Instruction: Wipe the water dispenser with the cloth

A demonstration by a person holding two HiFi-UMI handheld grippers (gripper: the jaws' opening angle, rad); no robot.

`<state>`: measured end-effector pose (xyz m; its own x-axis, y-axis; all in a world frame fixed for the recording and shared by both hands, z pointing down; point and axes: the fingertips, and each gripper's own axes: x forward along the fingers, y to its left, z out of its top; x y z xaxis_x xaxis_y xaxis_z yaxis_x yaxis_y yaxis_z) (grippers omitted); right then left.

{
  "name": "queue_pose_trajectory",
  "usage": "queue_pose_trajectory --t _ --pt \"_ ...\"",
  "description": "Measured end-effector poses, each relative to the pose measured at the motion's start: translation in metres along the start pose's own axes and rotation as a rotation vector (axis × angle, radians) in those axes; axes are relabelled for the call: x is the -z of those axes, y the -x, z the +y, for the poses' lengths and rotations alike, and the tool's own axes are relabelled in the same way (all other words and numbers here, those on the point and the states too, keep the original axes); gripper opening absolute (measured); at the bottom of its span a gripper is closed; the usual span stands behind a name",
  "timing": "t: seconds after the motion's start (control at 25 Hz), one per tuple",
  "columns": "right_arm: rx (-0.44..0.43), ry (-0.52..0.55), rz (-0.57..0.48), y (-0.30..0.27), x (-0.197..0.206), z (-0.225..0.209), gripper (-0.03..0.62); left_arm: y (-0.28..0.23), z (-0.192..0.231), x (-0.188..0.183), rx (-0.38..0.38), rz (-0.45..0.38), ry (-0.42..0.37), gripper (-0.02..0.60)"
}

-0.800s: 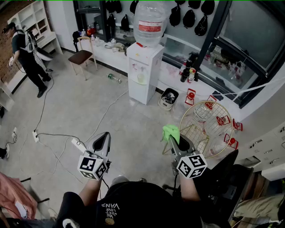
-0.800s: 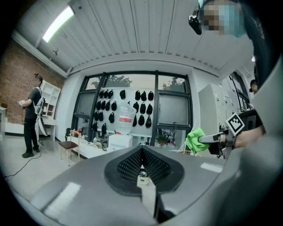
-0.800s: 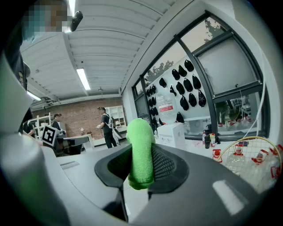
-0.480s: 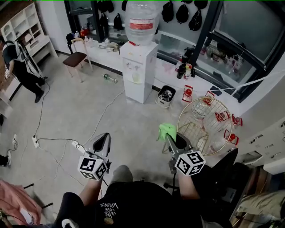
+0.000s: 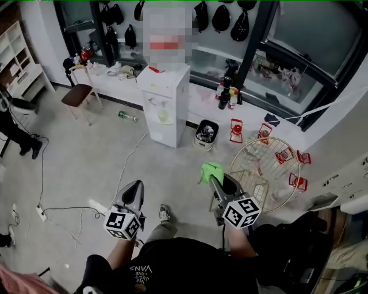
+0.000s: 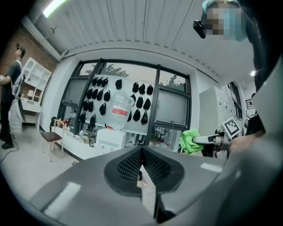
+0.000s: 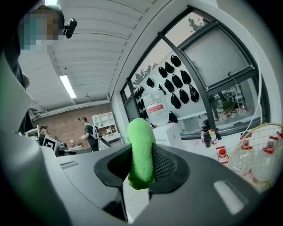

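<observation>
The water dispenser (image 5: 163, 103) stands well ahead at my 12 o'clock, backed against a low counter (image 5: 112, 80). A bucket (image 5: 205, 133) sits on the floor just beside it, at its 3 o'clock. A chair (image 5: 77, 95) is at my 10 o'clock, and a round wire rack (image 5: 265, 166) is near at 2. My left gripper (image 5: 135, 186) is at 11 and my right gripper (image 5: 214, 177) at 1, with the cloth (image 5: 211, 170) between its jaws.

- My head view is evenly bright; the floor (image 5: 86, 143) carries faint, soft shadows.
- Both gripper views bow hard at the rim, corners black.
- A ceiling tube (image 6: 55, 6) glares at 11 o'clock in my left gripper view.
- In the right gripper view, window glass (image 7: 212, 62) at 2 o'clock is washed pale; the cloth (image 7: 140, 150) near the lens is soft.
</observation>
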<state>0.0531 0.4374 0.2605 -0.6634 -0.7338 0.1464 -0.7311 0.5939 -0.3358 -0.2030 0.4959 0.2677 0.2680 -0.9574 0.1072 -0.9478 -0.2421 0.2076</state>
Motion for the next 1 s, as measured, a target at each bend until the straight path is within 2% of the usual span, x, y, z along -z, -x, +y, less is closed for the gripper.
queue_pose_trajectory --t 0.24,0.52,0.8,1.0 --pt "0.039 0.024 -0.017 -0.092 -0.034 -0.017 0.112 -0.086 0.053 -0.031 0.073 0.009 -0.022 0.002" --pt "0.08 0.027 -0.006 -0.17 -0.039 -0.035 0.114 -0.155 0.098 -0.044 0.162 0.031 -0.056 0.002" --pt "0.086 0.033 0.008 -0.224 -0.043 -0.076 0.114 -0.222 0.104 -0.023 0.193 0.099 -0.008 0.002" --pt "0.04 0.034 0.026 -0.269 -0.051 -0.122 0.114 -0.282 0.1 -0.024 0.168 0.086 -0.012 0.002"
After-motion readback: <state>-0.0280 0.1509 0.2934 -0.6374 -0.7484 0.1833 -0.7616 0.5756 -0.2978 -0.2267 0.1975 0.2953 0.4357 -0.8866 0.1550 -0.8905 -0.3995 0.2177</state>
